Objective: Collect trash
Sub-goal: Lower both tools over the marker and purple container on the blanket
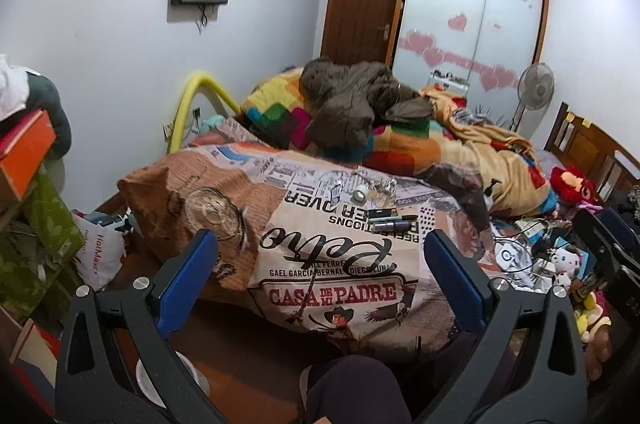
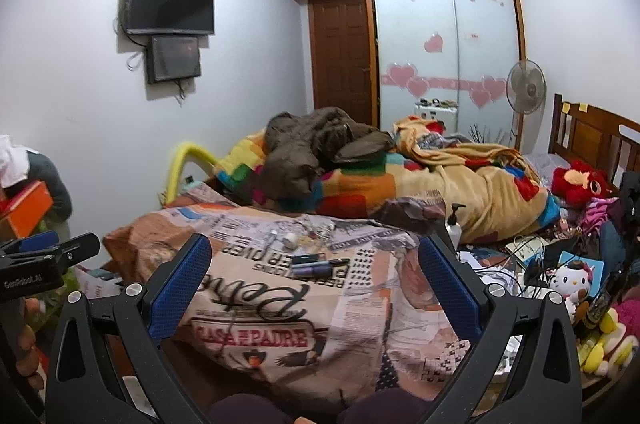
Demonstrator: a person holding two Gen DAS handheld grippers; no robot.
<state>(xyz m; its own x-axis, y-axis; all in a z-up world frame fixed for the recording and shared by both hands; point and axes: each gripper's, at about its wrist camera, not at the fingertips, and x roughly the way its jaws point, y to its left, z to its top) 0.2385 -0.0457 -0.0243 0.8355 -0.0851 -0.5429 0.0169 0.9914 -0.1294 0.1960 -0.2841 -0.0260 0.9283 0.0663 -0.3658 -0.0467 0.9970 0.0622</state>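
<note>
A bed with a printed newspaper-style cover (image 1: 332, 264) fills both views. On it lie small loose items: a white tape roll (image 1: 360, 195), crumpled clear wrappers (image 1: 382, 189), dark markers (image 1: 390, 220) and a clear round plastic lid (image 1: 212, 209). The same items show in the right wrist view: tape roll (image 2: 290, 239), wrappers (image 2: 318, 234), markers (image 2: 316, 265). My left gripper (image 1: 320, 256) is open and empty, short of the items. My right gripper (image 2: 316, 260) is open and empty, also short of them. The left gripper shows at the left edge of the right wrist view (image 2: 44, 256).
A brown jacket (image 1: 352, 103) and colourful blankets (image 1: 472, 139) pile up further back on the bed. Plush toys and cables (image 1: 560, 260) clutter the right side. Boxes (image 1: 24, 151) and a white bag (image 1: 100, 252) stand at left. A pump bottle (image 2: 454, 224) stands on the bed.
</note>
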